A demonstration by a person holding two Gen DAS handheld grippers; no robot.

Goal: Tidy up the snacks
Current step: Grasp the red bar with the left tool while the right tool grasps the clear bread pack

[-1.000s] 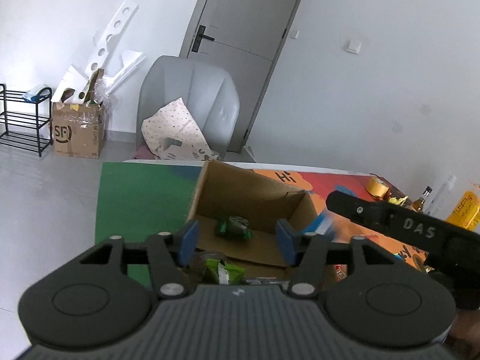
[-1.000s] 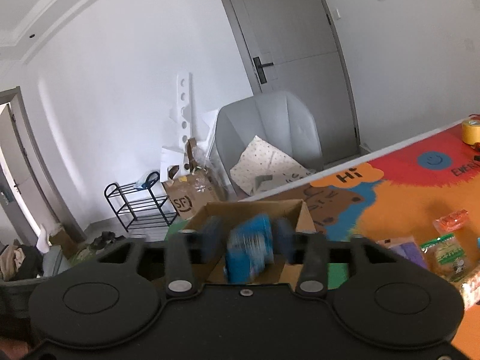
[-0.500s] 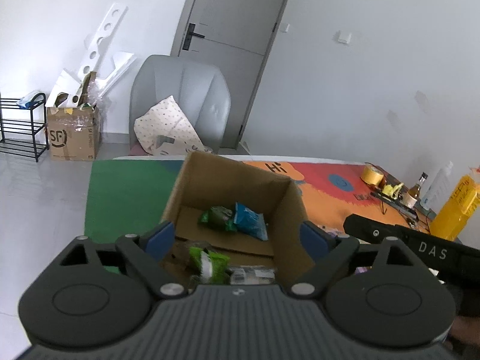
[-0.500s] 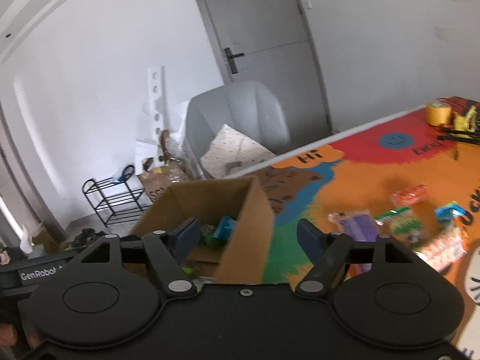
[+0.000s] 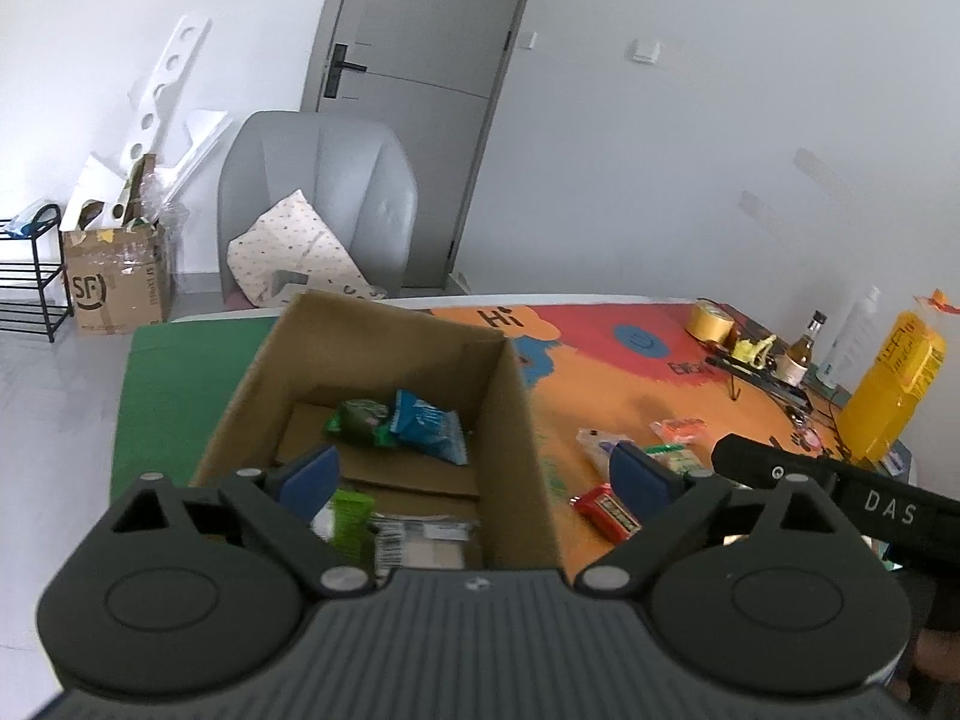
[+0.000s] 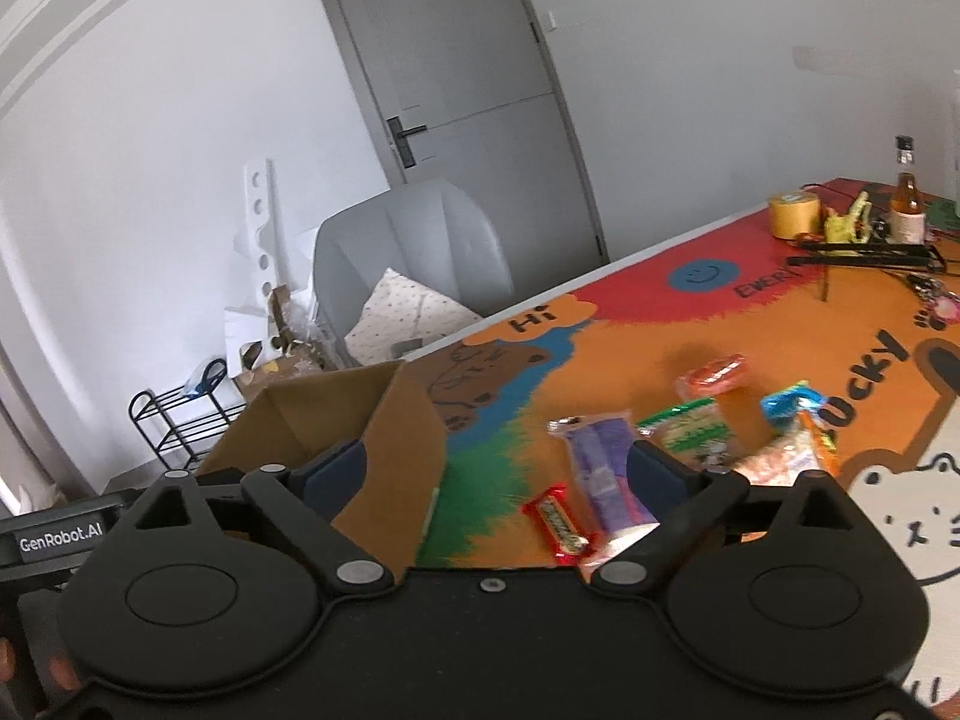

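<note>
From the left wrist, the left gripper [image 5: 477,474] hangs above the cardboard box [image 5: 510,396], jaws spread wide and empty; a blue packet [image 5: 429,423] and green packet [image 5: 357,417] lie inside, and the right gripper's black body [image 5: 840,498] crosses the lower right. From the right wrist, the right gripper [image 6: 498,474] also has its jaws apart, empty, over the counter [image 6: 630,336] between the box [image 6: 396,450] and loose snacks: a red bar [image 6: 555,522], a purple packet [image 6: 600,468], an orange packet [image 6: 714,375].

Left claw [image 5: 474,474]: dark grey ribbed body, blue pads, silver screws. Right claw [image 6: 497,473]: black, marked "DAS".
</note>
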